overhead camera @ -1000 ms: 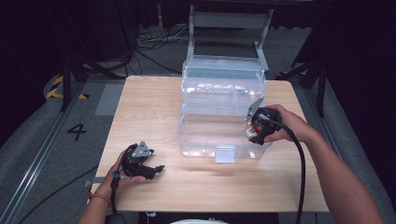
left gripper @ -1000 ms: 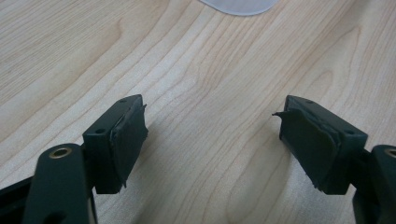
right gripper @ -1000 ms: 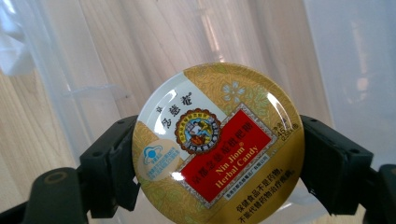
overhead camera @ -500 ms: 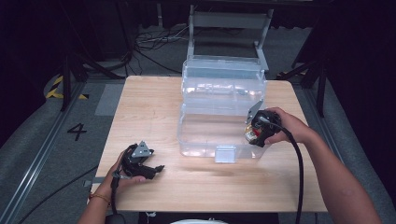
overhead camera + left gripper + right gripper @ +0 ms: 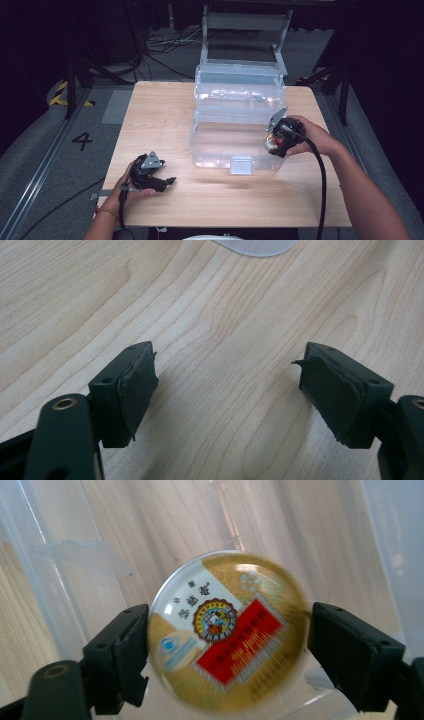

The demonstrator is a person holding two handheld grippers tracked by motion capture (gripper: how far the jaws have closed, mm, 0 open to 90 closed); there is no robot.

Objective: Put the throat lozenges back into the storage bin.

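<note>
A round tin [image 5: 227, 630] with a gold, red and white label sits between the jaws of my right gripper [image 5: 227, 645], which is shut on it. In the high view this gripper [image 5: 276, 143] holds the tin [image 5: 271, 144] against the right side of a clear plastic storage box [image 5: 235, 120], at its lower tier. My left gripper [image 5: 167, 181] rests on the wooden table [image 5: 160, 115] at the near left. Its jaws stand wide open over bare wood [image 5: 225, 375], with nothing between them.
The box has a white latch [image 5: 241, 165] on its front wall. Behind the table stands a grey metal frame [image 5: 245, 30], with cables on the floor. A white rounded object [image 5: 210, 237] lies at the table's near edge.
My right gripper with the tin has shifted slightly nearer along the box's right side. The left gripper has not moved.
</note>
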